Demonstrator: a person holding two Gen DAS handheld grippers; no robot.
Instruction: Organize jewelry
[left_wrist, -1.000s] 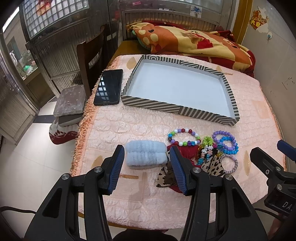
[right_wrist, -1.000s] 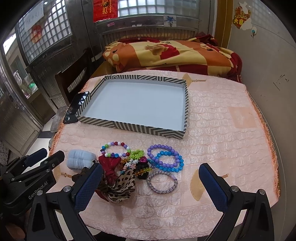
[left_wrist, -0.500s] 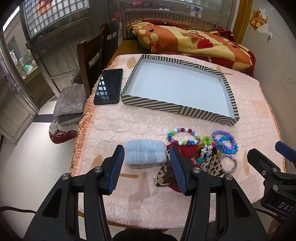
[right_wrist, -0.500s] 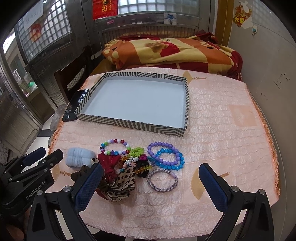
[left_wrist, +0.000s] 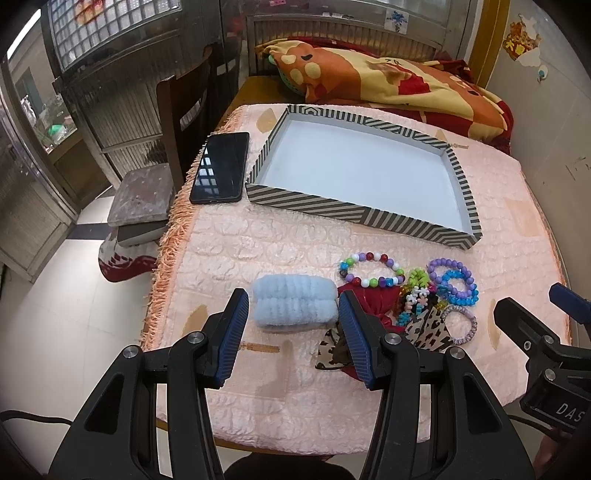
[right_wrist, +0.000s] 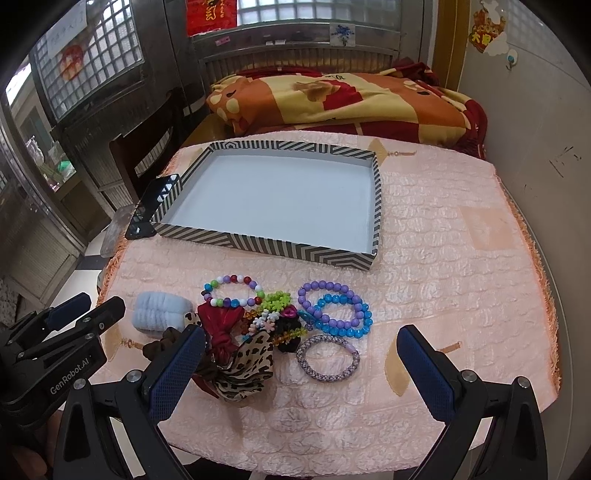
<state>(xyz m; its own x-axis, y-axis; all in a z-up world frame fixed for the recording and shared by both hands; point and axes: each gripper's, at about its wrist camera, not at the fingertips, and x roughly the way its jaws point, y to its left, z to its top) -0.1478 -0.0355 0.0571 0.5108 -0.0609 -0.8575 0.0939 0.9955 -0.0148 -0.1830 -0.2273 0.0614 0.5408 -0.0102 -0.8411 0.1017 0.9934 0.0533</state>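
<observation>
**Both grippers poised over a heap of jewelry, tray waiting beyond**

Your left gripper (left_wrist: 291, 325) hangs above the near edge of the pink quilted table cover (left_wrist: 258, 251) with its jaws parted and nothing between the pads; the pale blue fluffy scrunchie (left_wrist: 294, 304) lies just ahead of the tips, framed by the gap, on the cloth. Your right gripper (right_wrist: 301, 363) stands with its jaws spread wide and grips nothing. Just ahead of its left finger sit the leopard-print scrunchie (right_wrist: 245, 369) and the dark red bow (right_wrist: 221, 328), touching each other. Between its fingers, a little further out, lies the woven lilac bracelet (right_wrist: 328, 357). Past that come the blue bead bracelet (right_wrist: 343, 314) and the purple bead bracelet (right_wrist: 327, 301), overlapping, and to their left a tangle of small bright clips (right_wrist: 275, 314). The multicoloured bead bracelet (right_wrist: 232, 291) rests at the far edge of the heap. Well beyond the pile, across a strip of cloth, stands the striped tray (right_wrist: 266, 249), its pale floor bare. A black phone (left_wrist: 221, 168) lies just beside the tray's left wall, and a folded orange blanket (right_wrist: 332, 99) fills the background.
</observation>
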